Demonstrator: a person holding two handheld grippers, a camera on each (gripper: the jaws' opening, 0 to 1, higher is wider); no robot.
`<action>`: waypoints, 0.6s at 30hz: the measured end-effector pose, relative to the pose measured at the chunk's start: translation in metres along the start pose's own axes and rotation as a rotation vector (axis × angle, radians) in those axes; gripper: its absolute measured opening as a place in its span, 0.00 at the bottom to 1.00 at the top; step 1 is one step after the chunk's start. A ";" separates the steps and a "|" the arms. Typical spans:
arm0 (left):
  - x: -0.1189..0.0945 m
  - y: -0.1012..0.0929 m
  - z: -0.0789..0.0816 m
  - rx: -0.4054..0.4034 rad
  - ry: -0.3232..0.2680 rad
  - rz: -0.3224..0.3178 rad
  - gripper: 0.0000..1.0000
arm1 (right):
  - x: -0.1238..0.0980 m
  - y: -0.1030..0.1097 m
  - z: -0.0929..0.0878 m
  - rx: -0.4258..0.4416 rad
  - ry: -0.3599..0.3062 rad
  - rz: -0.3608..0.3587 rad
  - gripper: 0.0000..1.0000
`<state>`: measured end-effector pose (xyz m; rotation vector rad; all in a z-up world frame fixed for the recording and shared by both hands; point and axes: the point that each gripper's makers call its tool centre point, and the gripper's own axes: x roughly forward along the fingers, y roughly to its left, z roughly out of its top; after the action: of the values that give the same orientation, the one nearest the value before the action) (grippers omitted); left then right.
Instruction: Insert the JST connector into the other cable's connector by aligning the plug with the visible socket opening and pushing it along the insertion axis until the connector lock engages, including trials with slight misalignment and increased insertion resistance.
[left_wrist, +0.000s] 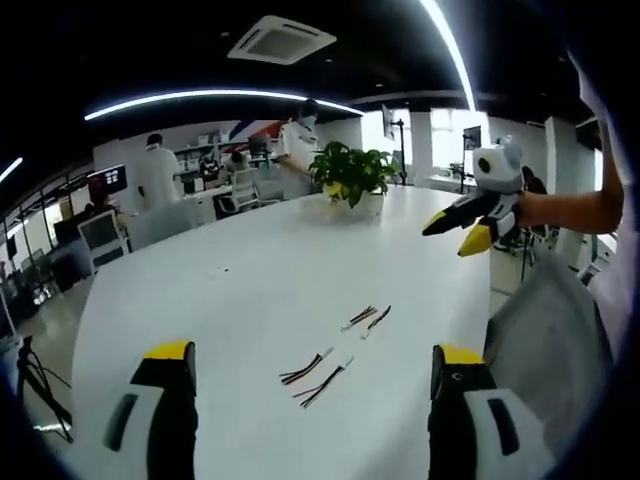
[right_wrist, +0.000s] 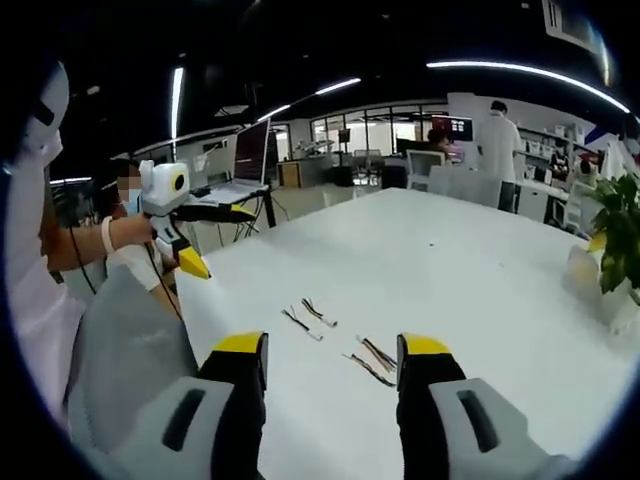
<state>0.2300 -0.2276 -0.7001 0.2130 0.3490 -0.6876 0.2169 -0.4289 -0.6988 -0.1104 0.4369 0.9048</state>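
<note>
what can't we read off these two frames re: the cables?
- Cable pairs on the white table, both views: too small to tell plug from socket, or which way each connector faces.
- Left gripper and right gripper: open, held above the cables; height above the table unclear.

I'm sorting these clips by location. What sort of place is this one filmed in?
Most likely an open-plan office. A large white table carries short wired connector cables; behind it stand desks with computer monitors, grey office chairs and a potted green plant, under long ceiling light strips.
</note>
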 end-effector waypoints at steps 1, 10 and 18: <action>0.002 0.001 0.001 0.001 0.000 -0.002 0.97 | 0.001 -0.002 -0.001 0.000 0.006 0.000 0.49; 0.019 0.005 -0.001 0.025 0.018 -0.014 0.97 | 0.008 -0.013 -0.003 0.003 0.020 0.004 0.47; 0.029 0.006 0.004 0.017 -0.013 -0.053 0.92 | 0.016 -0.022 -0.008 0.004 0.040 0.015 0.47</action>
<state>0.2556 -0.2417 -0.7069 0.2161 0.3373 -0.7444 0.2397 -0.4329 -0.7143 -0.1218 0.4767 0.9175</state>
